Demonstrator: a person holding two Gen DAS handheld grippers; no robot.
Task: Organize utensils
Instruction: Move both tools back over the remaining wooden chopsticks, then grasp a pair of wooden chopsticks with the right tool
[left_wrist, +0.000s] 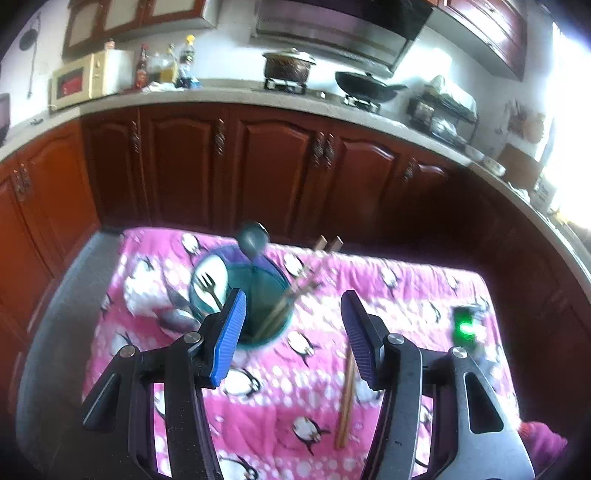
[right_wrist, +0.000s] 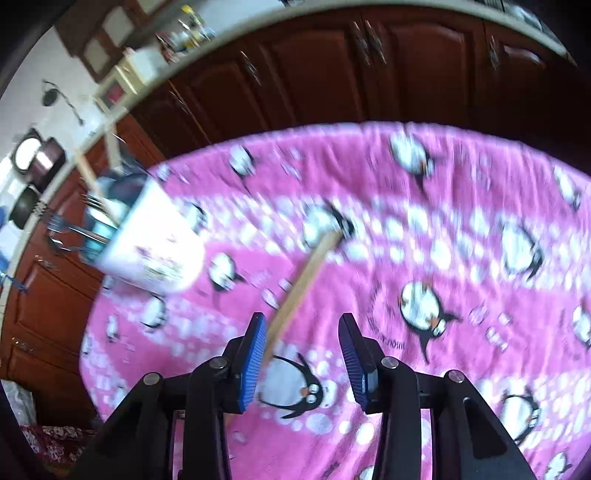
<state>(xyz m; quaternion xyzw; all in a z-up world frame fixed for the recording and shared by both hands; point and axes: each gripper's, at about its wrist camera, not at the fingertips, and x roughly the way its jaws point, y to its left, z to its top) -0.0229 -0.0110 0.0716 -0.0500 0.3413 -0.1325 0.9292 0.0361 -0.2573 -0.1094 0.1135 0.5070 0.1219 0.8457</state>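
One loose chopstick (right_wrist: 301, 284) is left on the pink penguin cloth of the table (right_wrist: 461, 184); in the right wrist view it runs from the frame centre down toward the lower middle, its near end passing just beside the left pad of the right claw (right_wrist: 302, 354).

Step in hand, as I judge it: collecting that chopstick for the holder. The right claw has its jaws apart, with a moderate gap. The stick lies at the left edge of the gap; I cannot tell whether it touches the pad, and nothing is clamped. The frame is motion-blurred.

Holder: a teal utensil cup (left_wrist: 258, 299) stands on the table, centre-left in the left wrist view. It already carries a ladle (left_wrist: 252, 240), a fork (left_wrist: 207, 291) and a pair of chopsticks (left_wrist: 299, 291). Two spoons (left_wrist: 177, 314) lie on the cloth beside it, at its left. In the right wrist view the same holder shows at middle left, blurred, with its white patterned side facing the camera.

The left claw (left_wrist: 293, 332) has its jaws wide apart and holds nothing. Its left pad overlaps the cup's rim in the picture; I cannot tell whether it touches. The loose chopstick (left_wrist: 347, 391) lies below its right pad.

Next move calls for: centring the right claw over the stick, lowering to the cloth, then closing across the thin shaft. Risk: the soft cloth may bunch between the pads.
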